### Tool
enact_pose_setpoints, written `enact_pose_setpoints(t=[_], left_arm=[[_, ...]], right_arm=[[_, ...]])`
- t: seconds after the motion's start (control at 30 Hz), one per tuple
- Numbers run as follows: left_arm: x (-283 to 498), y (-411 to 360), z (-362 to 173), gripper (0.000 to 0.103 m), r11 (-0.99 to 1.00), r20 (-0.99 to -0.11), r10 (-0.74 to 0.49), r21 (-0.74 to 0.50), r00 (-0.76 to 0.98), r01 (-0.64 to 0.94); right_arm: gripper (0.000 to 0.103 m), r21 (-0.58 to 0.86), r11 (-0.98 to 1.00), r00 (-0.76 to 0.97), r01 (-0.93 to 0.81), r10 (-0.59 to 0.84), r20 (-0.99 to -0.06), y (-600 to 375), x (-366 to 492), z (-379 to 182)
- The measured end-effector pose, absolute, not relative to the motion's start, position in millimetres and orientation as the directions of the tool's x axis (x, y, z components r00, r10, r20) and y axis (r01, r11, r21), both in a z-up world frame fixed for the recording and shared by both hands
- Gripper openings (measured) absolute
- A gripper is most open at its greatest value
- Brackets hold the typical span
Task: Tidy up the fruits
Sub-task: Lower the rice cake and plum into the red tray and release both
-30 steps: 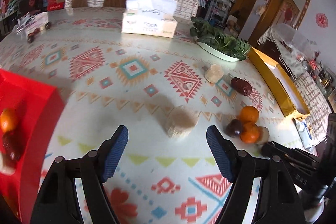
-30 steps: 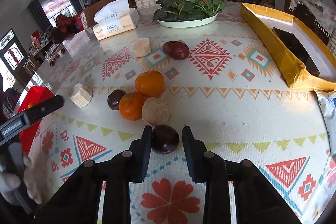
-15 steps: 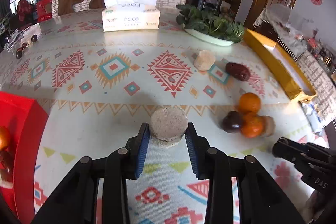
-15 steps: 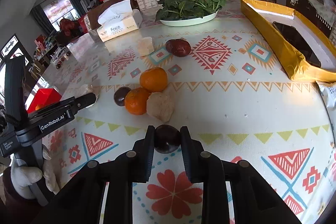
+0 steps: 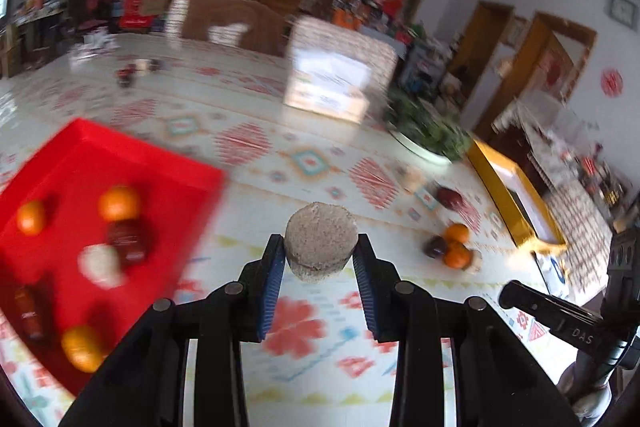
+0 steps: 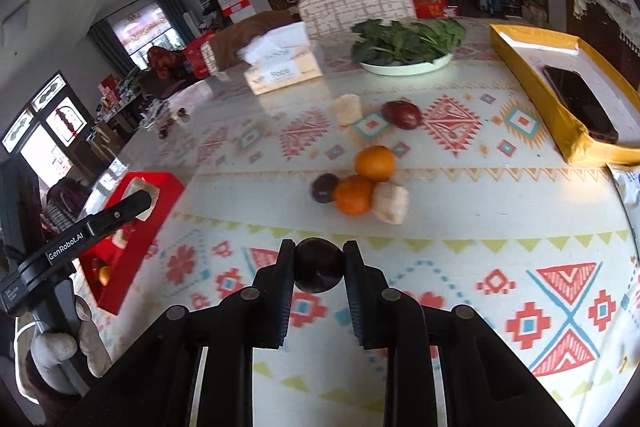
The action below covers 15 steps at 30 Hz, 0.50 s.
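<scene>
The left gripper [image 5: 320, 259] was clamped on a beige, rough-skinned round piece [image 5: 321, 241], its blue pads [image 5: 275, 275] pressed to both flanks and the piece lifted clear of the table [image 5: 256, 163]. The right gripper [image 6: 319, 265] pinched a dark plum-coloured fruit [image 6: 319, 264] between its black fingers [image 6: 285, 279], also held above the patterned cloth.

Beside the left gripper, toward the table's left edge, lay a red tray [image 5: 120, 163]. It held three oranges [image 5: 119, 202], two dark red fruits [image 5: 127, 238] and a pale piece [image 5: 100, 264]; this view was blurred, so finer detail could not be told. In the right wrist view the same tray [image 6: 160, 187] sat at the left edge, partly behind the left gripper's finger.

Near the middle of the table a small cluster remained: two oranges [image 6: 375, 163], a dark fruit [image 6: 324, 188] and a pale chunk [image 6: 391, 204], all touching one another. Farther toward the far edge lay another pale chunk [image 6: 347, 109] and a dark red fruit [image 6: 402, 114], near each other but apart.

Along the far edge stood a tissue box [image 6: 282, 69] and a white plate of leafy greens [image 6: 404, 69]. At the right edge lay a yellow box [image 6: 536, 99] with a phone [image 6: 580, 103] inside it.
</scene>
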<state>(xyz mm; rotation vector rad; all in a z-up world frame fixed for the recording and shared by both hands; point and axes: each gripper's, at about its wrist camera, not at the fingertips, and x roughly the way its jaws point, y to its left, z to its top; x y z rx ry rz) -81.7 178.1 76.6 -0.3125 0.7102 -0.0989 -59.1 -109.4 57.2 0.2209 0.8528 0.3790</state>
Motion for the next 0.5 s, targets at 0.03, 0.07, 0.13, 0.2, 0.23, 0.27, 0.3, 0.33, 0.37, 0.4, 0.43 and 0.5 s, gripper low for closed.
enact_pose_setpoints(t=[0.03, 0.07, 0.13, 0.2, 0.23, 0.27, 0.3, 0.33, 0.37, 0.4, 0.43, 0.5], left_arm=[[-89.5, 194.1, 78.4, 0.034, 0.947, -0.620, -0.167, -0.317, 0.766, -0.051], [-94.6, 205.6, 78.9, 0.034, 0.945, -0.618, -0.148, -0.320, 0.772, -0.075], [-104.6, 230.1, 78.6, 0.034, 0.939, -0.618, -0.102, -0.318, 0.780, -0.130], [-113.8, 253.7, 76.3, 0.034, 0.932, -0.622, -0.048, -0.309, 0.782, -0.189], [-118.0, 266.1, 74.6, 0.034, 0.927, -0.623, -0.024, -0.307, 0.782, -0.217], [-120.9, 276.0, 72.9, 0.034, 0.921, -0.625, -0.008, -0.309, 0.780, -0.238], [-123.5, 285.8, 70.9, 0.034, 0.915, -0.628, 0.009, -0.309, 0.778, -0.260], [-125.2, 294.6, 69.0, 0.034, 0.909, -0.630, 0.023, -0.309, 0.776, -0.278], [-126.7, 303.5, 66.8, 0.034, 0.904, -0.633, 0.036, -0.310, 0.773, -0.295], [-126.6, 309.9, 65.0, 0.034, 0.900, -0.635, 0.045, -0.310, 0.771, -0.308], [-126.3, 316.2, 63.0, 0.034, 0.895, -0.638, 0.054, -0.309, 0.768, -0.320], [-125.0, 326.7, 58.8, 0.034, 0.891, -0.646, 0.073, -0.299, 0.759, -0.341]], right_arm=[[0.026, 0.343, 0.904, 0.592, -0.257, 0.428, -0.683, -100.1, -61.3, 61.3], [0.026, 0.347, 0.898, 0.588, -0.271, 0.440, -0.679, -93.1, -62.6, 63.9], [0.026, 0.360, 0.881, 0.572, -0.308, 0.473, -0.670, -75.5, -64.8, 68.6], [0.026, 0.388, 0.853, 0.539, -0.350, 0.522, -0.661, -53.8, -64.1, 71.6], [0.026, 0.405, 0.837, 0.519, -0.368, 0.547, -0.658, -42.4, -62.4, 72.2], [0.026, 0.419, 0.823, 0.500, -0.383, 0.566, -0.655, -32.3, -61.0, 72.4], [0.026, 0.431, 0.810, 0.482, -0.397, 0.583, -0.653, -22.3, -59.1, 73.0], [0.026, 0.444, 0.796, 0.463, -0.411, 0.602, -0.651, -11.5, -56.8, 72.8], [0.026, 0.466, 0.774, 0.433, -0.429, 0.629, -0.646, 3.0, -53.9, 72.9], [0.026, 0.482, 0.758, 0.411, -0.440, 0.647, -0.642, 13.7, -52.6, 72.6], [0.026, 0.495, 0.744, 0.392, -0.449, 0.661, -0.640, 23.7, -51.9, 72.5], [0.026, 0.509, 0.721, 0.356, -0.470, 0.683, -0.638, 48.0, -50.5, 73.0]])
